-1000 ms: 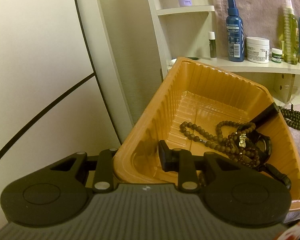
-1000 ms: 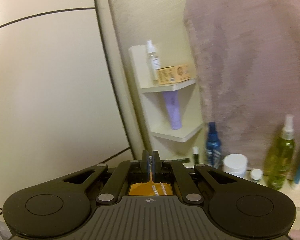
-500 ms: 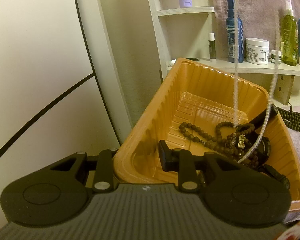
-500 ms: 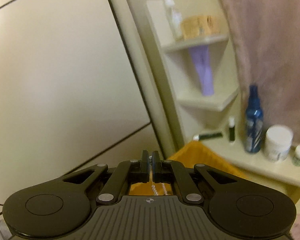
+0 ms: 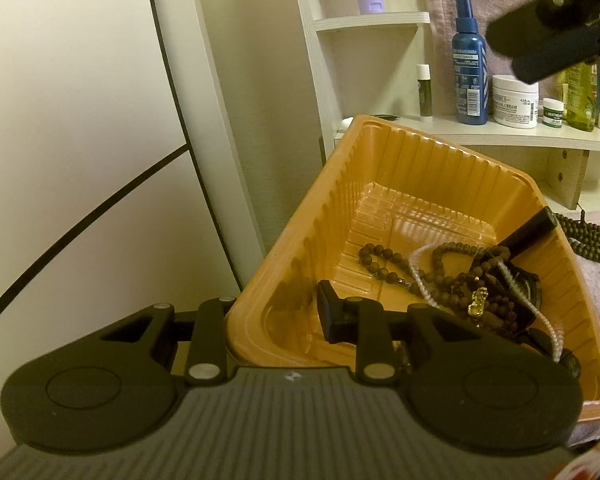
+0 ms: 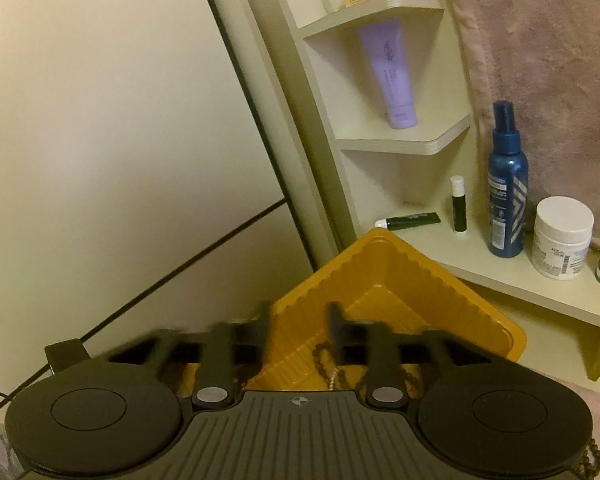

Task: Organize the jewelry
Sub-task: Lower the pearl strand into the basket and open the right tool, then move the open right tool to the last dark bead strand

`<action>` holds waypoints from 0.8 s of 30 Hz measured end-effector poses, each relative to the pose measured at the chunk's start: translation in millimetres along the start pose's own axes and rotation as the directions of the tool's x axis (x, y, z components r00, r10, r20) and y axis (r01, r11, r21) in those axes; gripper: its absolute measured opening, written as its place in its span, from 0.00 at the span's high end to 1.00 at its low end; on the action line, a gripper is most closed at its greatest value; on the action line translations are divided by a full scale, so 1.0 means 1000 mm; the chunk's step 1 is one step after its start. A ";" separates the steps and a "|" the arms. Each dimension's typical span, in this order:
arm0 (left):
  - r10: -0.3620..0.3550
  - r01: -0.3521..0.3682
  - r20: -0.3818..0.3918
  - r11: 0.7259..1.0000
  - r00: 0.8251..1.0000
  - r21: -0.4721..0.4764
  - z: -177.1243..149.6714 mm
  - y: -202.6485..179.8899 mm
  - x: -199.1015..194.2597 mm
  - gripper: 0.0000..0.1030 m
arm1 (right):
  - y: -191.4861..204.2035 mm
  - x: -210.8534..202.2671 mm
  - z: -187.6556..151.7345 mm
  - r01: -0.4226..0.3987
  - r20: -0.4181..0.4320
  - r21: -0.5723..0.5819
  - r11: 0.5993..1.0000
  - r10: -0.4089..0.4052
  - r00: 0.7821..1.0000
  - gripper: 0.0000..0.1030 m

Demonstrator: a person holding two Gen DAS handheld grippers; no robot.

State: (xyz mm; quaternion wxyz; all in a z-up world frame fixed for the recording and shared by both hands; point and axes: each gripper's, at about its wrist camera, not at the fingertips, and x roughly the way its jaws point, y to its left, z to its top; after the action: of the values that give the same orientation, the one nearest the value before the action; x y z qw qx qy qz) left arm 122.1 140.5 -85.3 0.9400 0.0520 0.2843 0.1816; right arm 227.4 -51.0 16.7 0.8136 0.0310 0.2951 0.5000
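An orange plastic tray (image 5: 416, 184) holds a brown bead necklace (image 5: 384, 266), a white pearl necklace (image 5: 418, 276), a gold charm (image 5: 478, 300) and a black watch (image 5: 528, 236). My left gripper (image 5: 276, 316) straddles the tray's near wall, one finger inside and one outside, and it tilts the tray. My right gripper (image 6: 300, 328) is open and empty above the tray (image 6: 380, 272); the pearl necklace (image 6: 334, 378) lies below it. The right gripper also shows at the top right of the left wrist view (image 5: 556, 20).
A white shelf (image 5: 480, 136) behind the tray carries a blue spray bottle (image 5: 470, 60), a white cream jar (image 5: 514, 100) and other bottles. A dark bead strand (image 5: 592, 236) lies on pink cloth to the right. A pale wall panel stands left.
My right gripper has opened and let go of the pearl necklace, which dropped into the tray. The right gripper has tilted downward. The left gripper has not moved.
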 end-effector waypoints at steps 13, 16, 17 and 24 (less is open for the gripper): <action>0.000 0.000 -0.002 1.000 1.000 0.003 -0.001 0.001 0.001 0.76 | -0.019 -0.027 -0.017 0.076 0.002 0.035 0.996 -0.076 0.997 0.53; 0.001 -0.001 -0.003 1.000 1.000 0.004 -0.001 0.000 0.001 0.76 | -0.027 -0.039 -0.028 0.103 -0.006 0.052 0.993 -0.102 0.995 0.53; 0.001 -0.001 -0.003 1.000 1.000 0.004 -0.001 0.001 0.001 0.76 | -0.031 -0.044 -0.033 0.111 -0.011 0.060 0.992 -0.111 0.994 0.53; 0.009 -0.009 -0.006 1.000 1.000 0.011 -0.002 0.000 0.001 0.76 | -0.055 -0.076 -0.068 0.206 -0.043 0.124 0.971 -0.202 0.978 0.53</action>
State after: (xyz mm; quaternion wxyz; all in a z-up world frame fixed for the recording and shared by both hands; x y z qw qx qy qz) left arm 121.9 140.5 -87.4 0.9379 0.0581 0.2881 0.1843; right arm 211.2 -158.0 -24.5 0.8525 0.0447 0.3404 0.3942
